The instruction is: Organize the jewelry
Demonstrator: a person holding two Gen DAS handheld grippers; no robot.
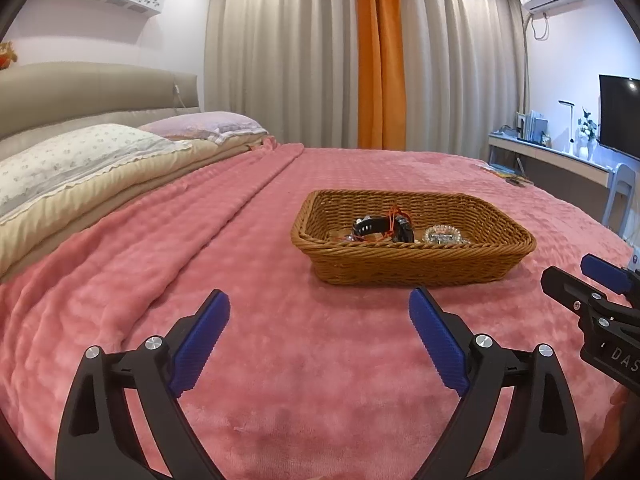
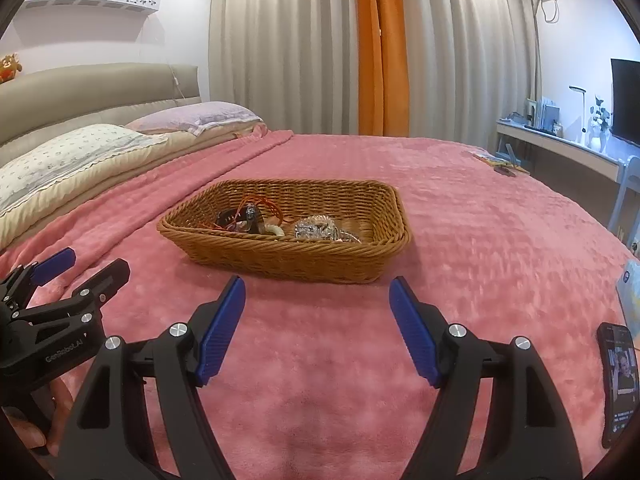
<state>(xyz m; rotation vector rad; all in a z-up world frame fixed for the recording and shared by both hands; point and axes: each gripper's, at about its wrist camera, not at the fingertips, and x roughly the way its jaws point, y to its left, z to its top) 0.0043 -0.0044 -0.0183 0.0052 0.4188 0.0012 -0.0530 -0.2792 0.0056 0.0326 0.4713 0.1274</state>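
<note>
Nearest of all, the left gripper (image 1: 319, 300) hangs low over the fuzzy pink blanket (image 1: 304, 360), its black arms ending in ribbed blue pads (image 1: 202, 340) spread wide with nothing between them. Beside it, the right gripper (image 2: 316, 286) sits just as low, jaws equally wide and empty.

Ahead of both, resting on the blanket, is the shallow rectangular woven wicker basket (image 2: 288, 258). The jewelry lies inside it in a small heap: a black-strapped wristwatch (image 1: 384, 227) tangled with a thin red-orange cord (image 2: 262, 204), a pale beaded bracelet (image 1: 442, 235) just beside it, and a crumpled silvery piece (image 2: 316, 230) whose exact form is hard to make out.

A dark smartphone (image 2: 619, 380) with a lit screen lies on the blanket, well to the right of the right gripper.
</note>
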